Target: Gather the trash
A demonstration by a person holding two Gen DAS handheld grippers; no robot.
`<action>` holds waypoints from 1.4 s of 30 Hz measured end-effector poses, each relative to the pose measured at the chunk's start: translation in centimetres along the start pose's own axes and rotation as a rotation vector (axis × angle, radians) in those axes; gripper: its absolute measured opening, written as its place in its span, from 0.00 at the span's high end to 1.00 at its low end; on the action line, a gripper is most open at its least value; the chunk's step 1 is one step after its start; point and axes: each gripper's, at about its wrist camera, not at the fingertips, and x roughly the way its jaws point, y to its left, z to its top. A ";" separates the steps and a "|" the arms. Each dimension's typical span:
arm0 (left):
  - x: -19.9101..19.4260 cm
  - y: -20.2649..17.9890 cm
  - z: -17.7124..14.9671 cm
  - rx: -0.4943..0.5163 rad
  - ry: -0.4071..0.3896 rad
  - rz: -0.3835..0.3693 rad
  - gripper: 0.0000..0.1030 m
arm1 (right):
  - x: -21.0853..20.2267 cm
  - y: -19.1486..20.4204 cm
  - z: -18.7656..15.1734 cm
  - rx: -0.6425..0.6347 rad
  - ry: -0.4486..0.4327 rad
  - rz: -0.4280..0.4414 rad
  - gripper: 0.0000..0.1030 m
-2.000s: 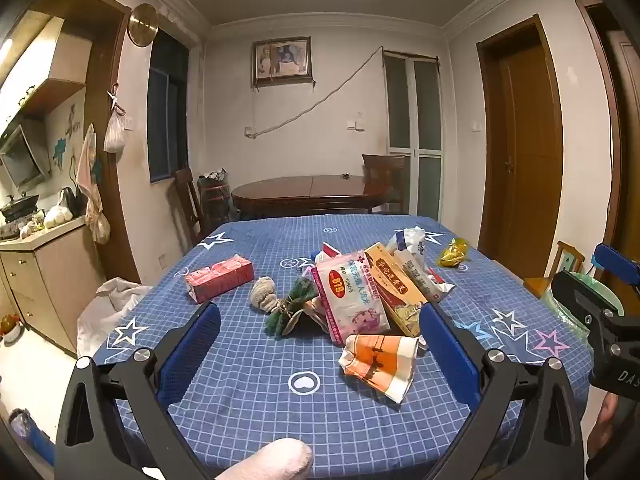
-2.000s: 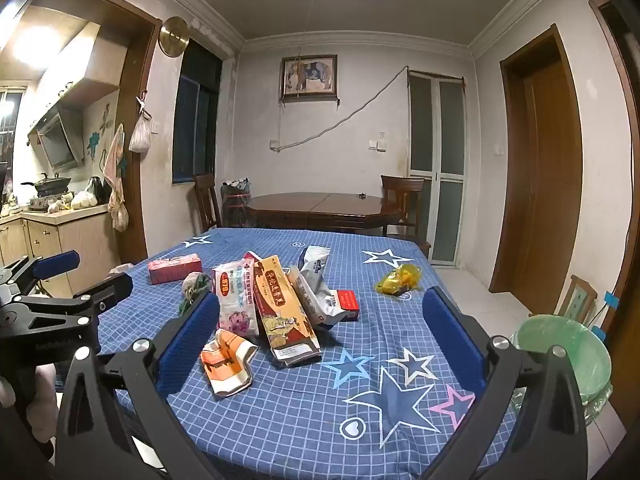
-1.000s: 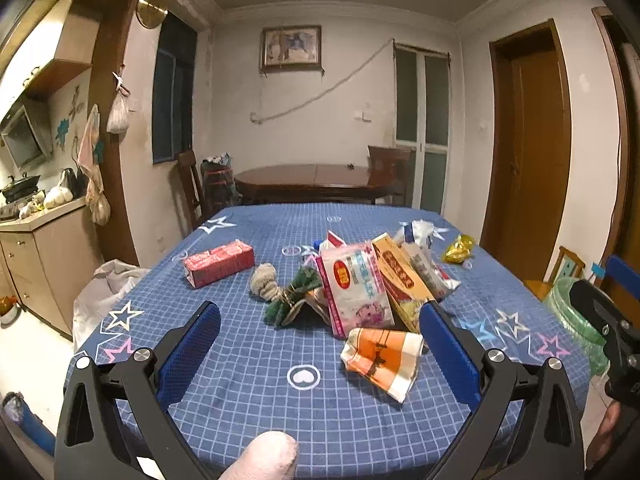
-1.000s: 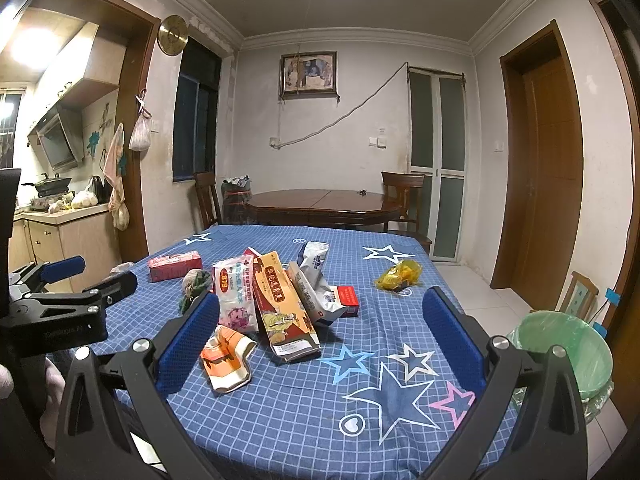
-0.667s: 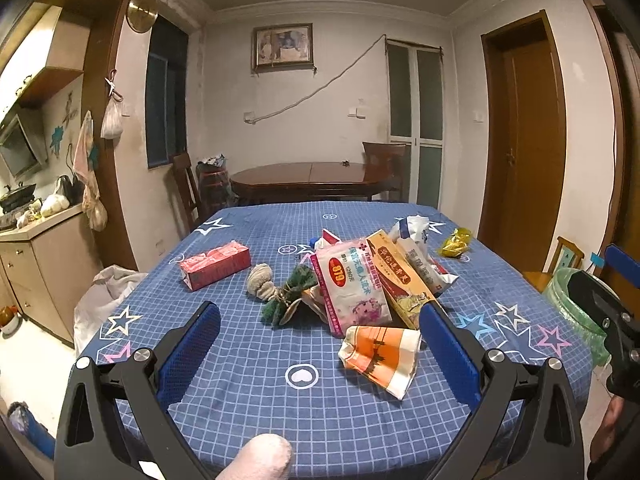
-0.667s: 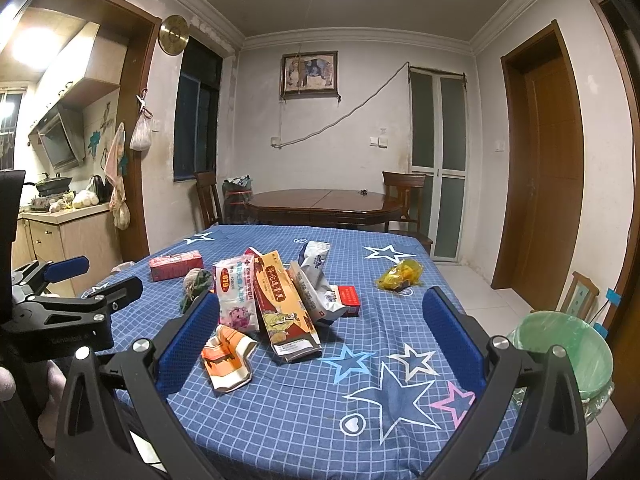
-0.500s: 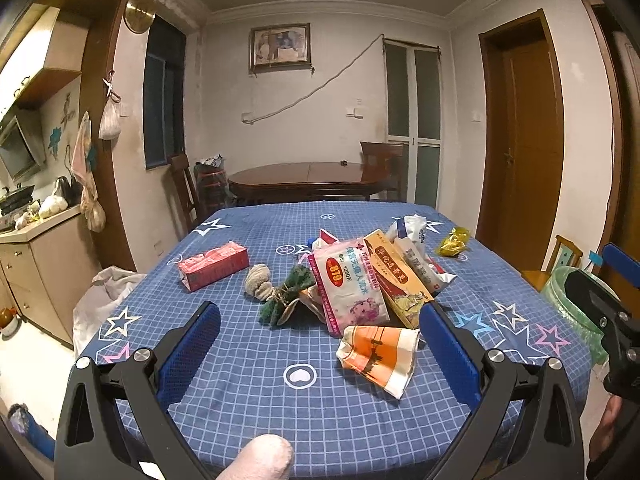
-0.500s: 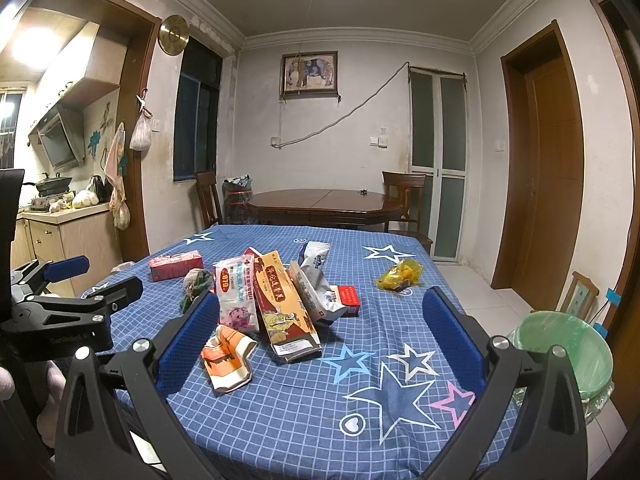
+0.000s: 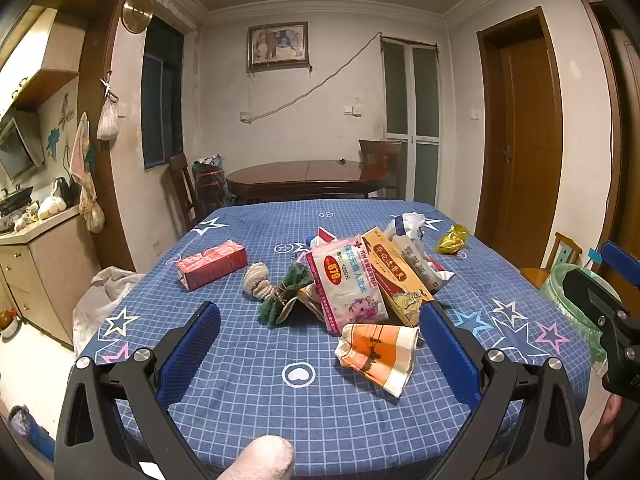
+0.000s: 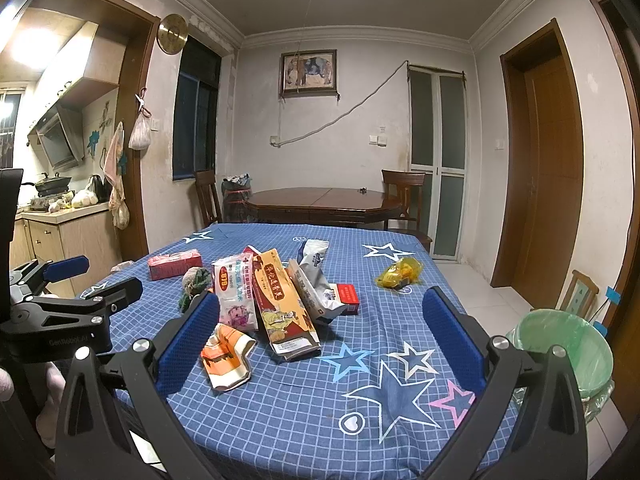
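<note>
Blue checked cloth with white and pink stars covered the table (image 9: 248, 364), and the trash lay heaped near the middle of both frames. Nearest the camera in the left wrist view was one crumpled orange-and-white wrapper (image 9: 378, 350), just below the frame's centre. Behind it leaned one white and pink wipes packet (image 9: 348, 284) marked 879, touching one long yellow and red snack bag (image 9: 394, 276), with one white and grey pouch (image 9: 412, 228) further back. To the left of the packets lay one green bundle (image 9: 286, 292) tied to a beige sock-like lump (image 9: 258, 280), and further left one pink tissue box (image 9: 212, 266) stood apart. One yellow crumpled wrapper (image 9: 452, 238) lay alone toward the right of centre. In the right wrist view one small red box (image 10: 347, 296) showed beside the pouch (largely hidden from the other side).

One bin lined with a green bag (image 10: 568, 354) stood off the table at the lower right of the right wrist frame.

Both tools hung short of the table's near edge, empty. The left gripper (image 9: 318, 356) had its blue pads (image 9: 188, 354) spread wide apart, and the right gripper (image 10: 320, 338) likewise, its pads (image 10: 454, 338) well separated. A gloved fingertip (image 9: 260, 460) poked up at the bottom edge of the left wrist frame.
</note>
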 end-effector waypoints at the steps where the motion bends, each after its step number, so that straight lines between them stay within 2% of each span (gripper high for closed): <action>1: 0.0 0.0 -0.1 0.000 0.000 0.000 0.04 | 0.1 0.0 0.0 0.000 0.001 0.000 0.05; 40: 0.6 0.0 0.0 0.011 0.017 -0.005 0.04 | 0.3 -0.1 -0.2 0.004 0.007 0.000 0.05; 42: 1.2 0.4 0.2 0.018 0.043 -0.018 0.04 | 0.5 -0.1 -0.4 0.000 0.018 0.009 0.05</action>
